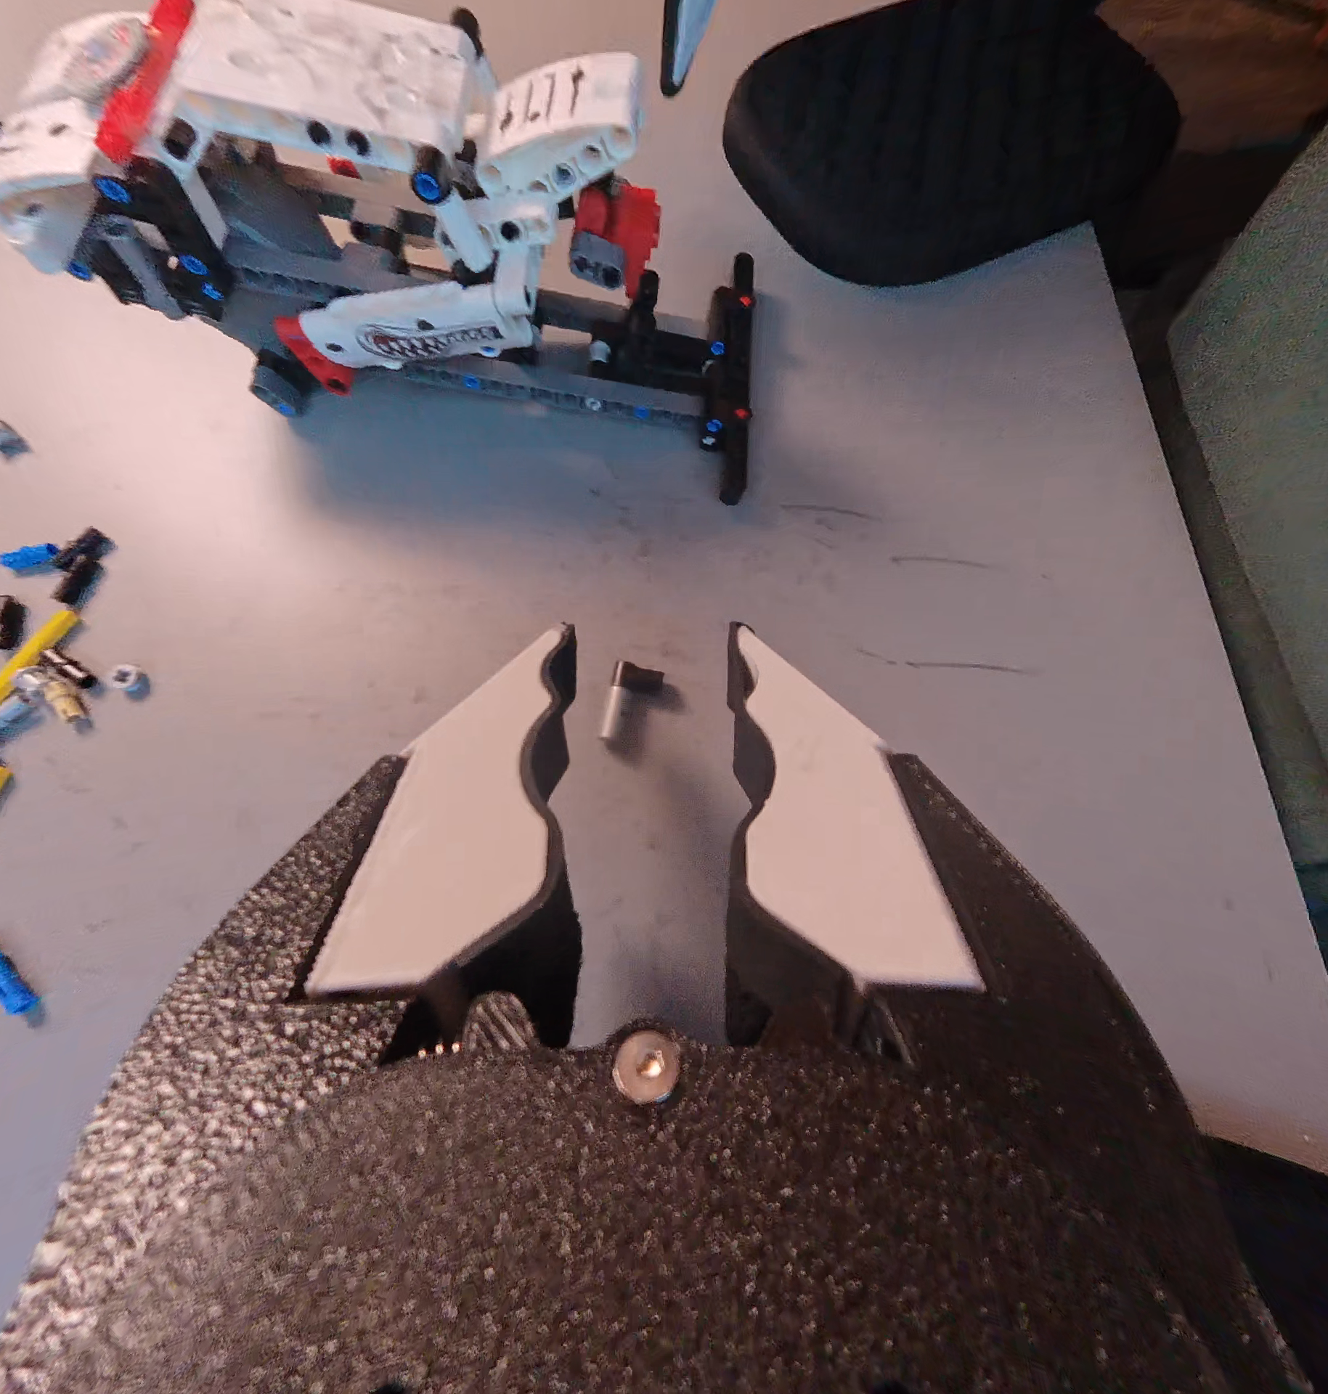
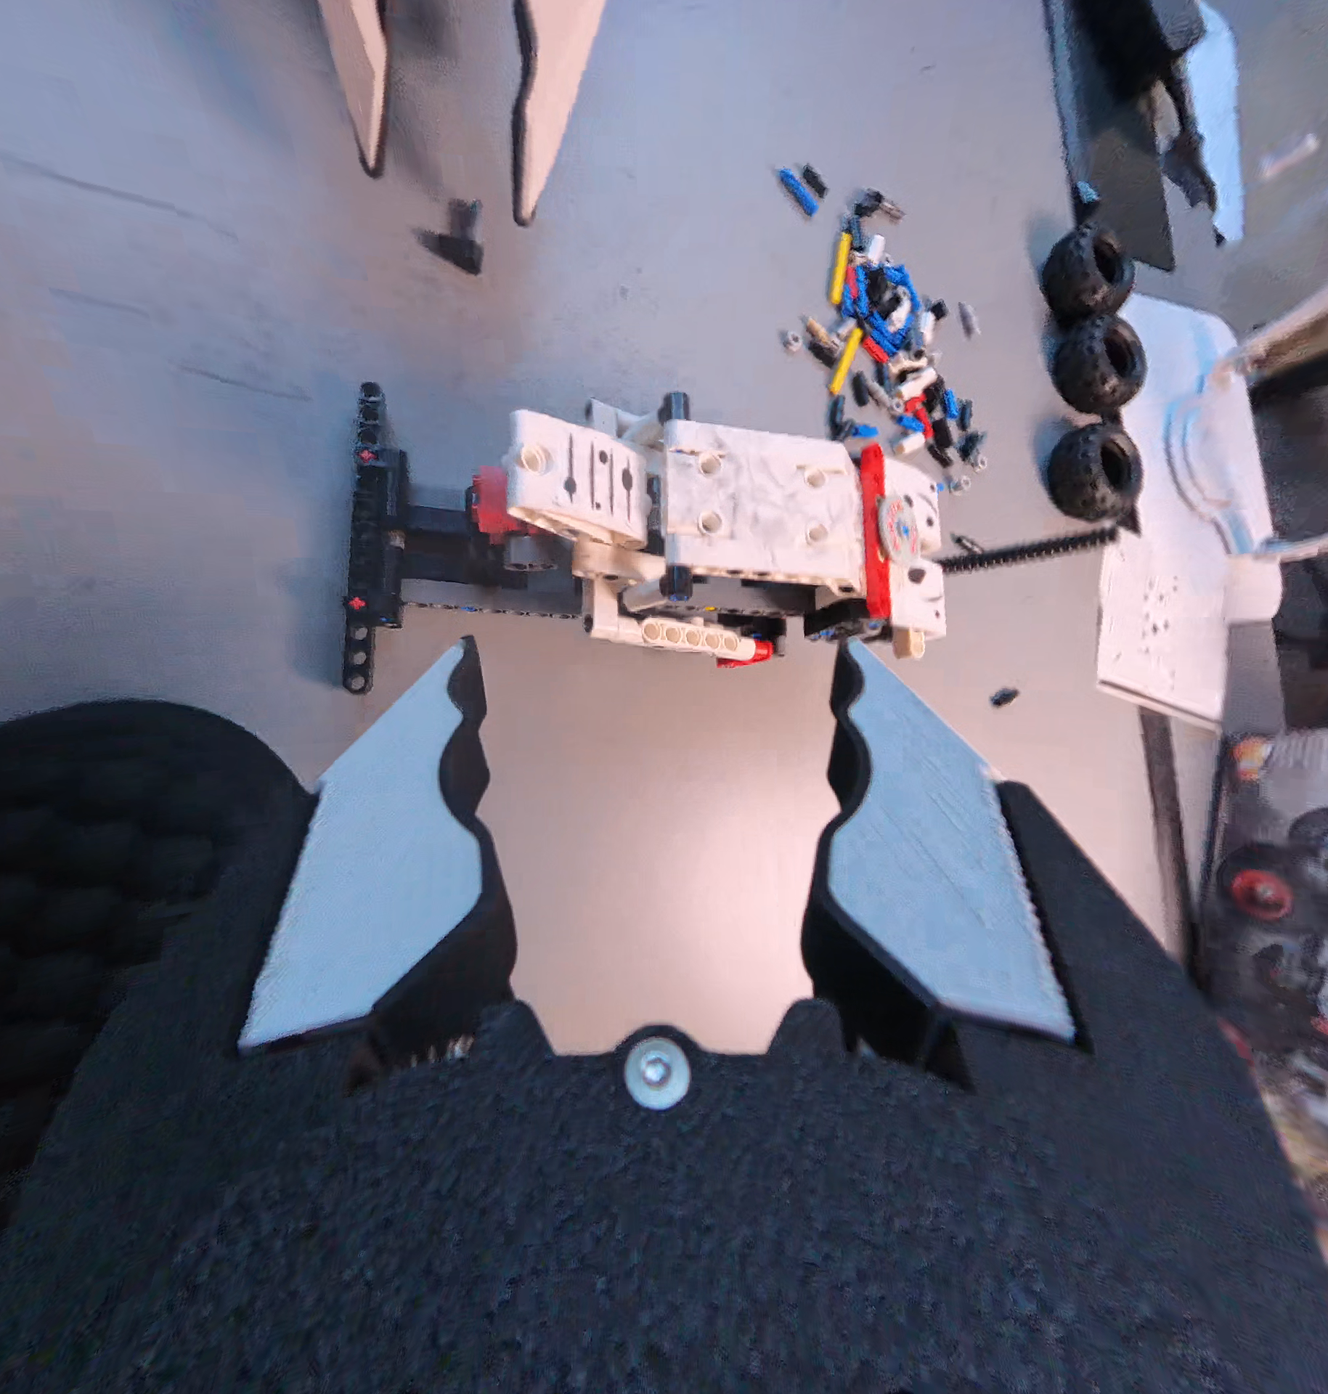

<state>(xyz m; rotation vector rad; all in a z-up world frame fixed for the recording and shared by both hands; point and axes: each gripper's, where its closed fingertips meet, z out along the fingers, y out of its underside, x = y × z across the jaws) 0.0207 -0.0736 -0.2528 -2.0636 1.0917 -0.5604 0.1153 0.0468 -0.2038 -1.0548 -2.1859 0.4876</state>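
Lying on the grey counter point(image 1: 909, 618), a small L-shaped piece point(image 1: 630, 698), one leg grey and one black, is seen between the spread fingers of the left claw point(image 1: 651, 630), just behind their tips and apart from both. Its grey leg runs roughly along the claw's own line, near to far, while the short black leg juts right. Nothing is gripped by the left claw. The right claw point(image 2: 653, 649) is likewise held apart and empty, well away from the piece point(image 2: 457, 237), its tips near the side of a white, red and black brick-built vehicle model point(image 2: 683, 520). Loose blue, yellow and black pins point(image 2: 879, 332) are scattered beyond the model, with three black tyres point(image 2: 1094, 369) farther right.
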